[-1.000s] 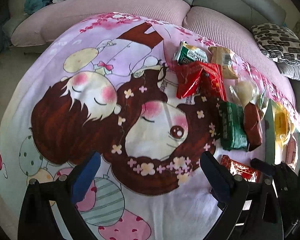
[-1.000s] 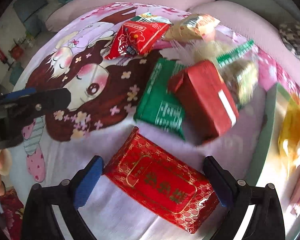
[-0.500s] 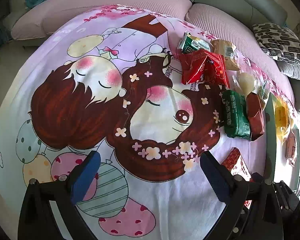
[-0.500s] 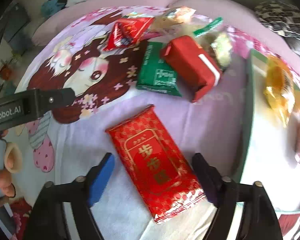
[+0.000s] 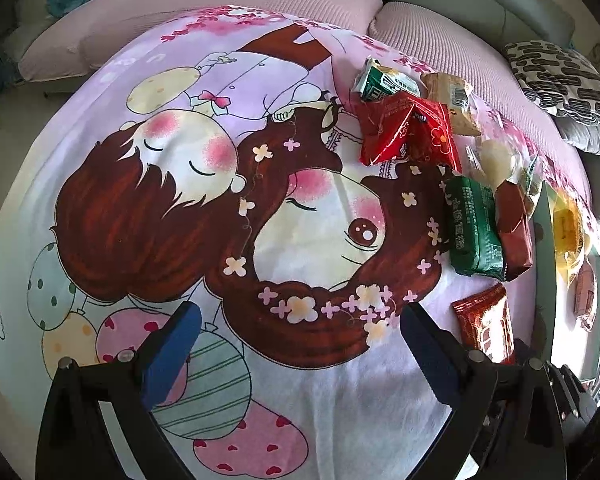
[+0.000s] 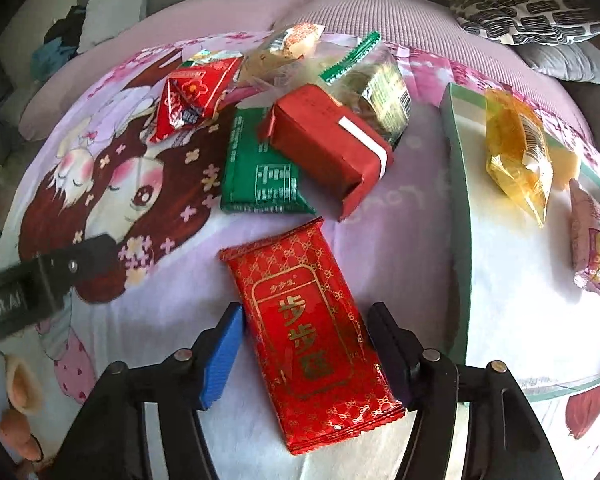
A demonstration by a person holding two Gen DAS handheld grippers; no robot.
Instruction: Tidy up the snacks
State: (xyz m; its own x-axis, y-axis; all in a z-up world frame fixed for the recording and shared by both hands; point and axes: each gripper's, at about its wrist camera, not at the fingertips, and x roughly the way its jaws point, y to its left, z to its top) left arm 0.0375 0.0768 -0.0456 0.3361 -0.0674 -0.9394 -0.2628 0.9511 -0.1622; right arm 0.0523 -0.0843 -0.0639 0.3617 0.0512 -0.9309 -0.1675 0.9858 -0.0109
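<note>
- On the cartoon-print blanket (image 6: 400,216), taking the red gold-patterned packet (image 6: 312,328) as the landmark, the left gripper (image 5: 296,344) hangs far to that packet's left over the printed balloons, its jaws wide apart with nothing between them.
- Just up and left of the packet lies a green packet (image 6: 260,168), flat on the blanket, and beyond that a red triangular bag (image 6: 192,96).
- Around the packet itself stands the right gripper (image 6: 304,344); its jaws have just been closing, one blue pad on each long side, and a thin gap shows on both sides, so they do not yet press it.
- Directly beyond the packet, a red box with a white stripe (image 6: 328,140) leans tilted on the green packet's right edge.
- Behind the box sit a clear wrapped snack with a green edge (image 6: 376,88) and a tan bag (image 6: 284,52).
- Right of the packet stands a green-rimmed tray (image 6: 460,208), holding a yellow bag (image 6: 516,152) and a pink packet (image 6: 592,244).
</note>
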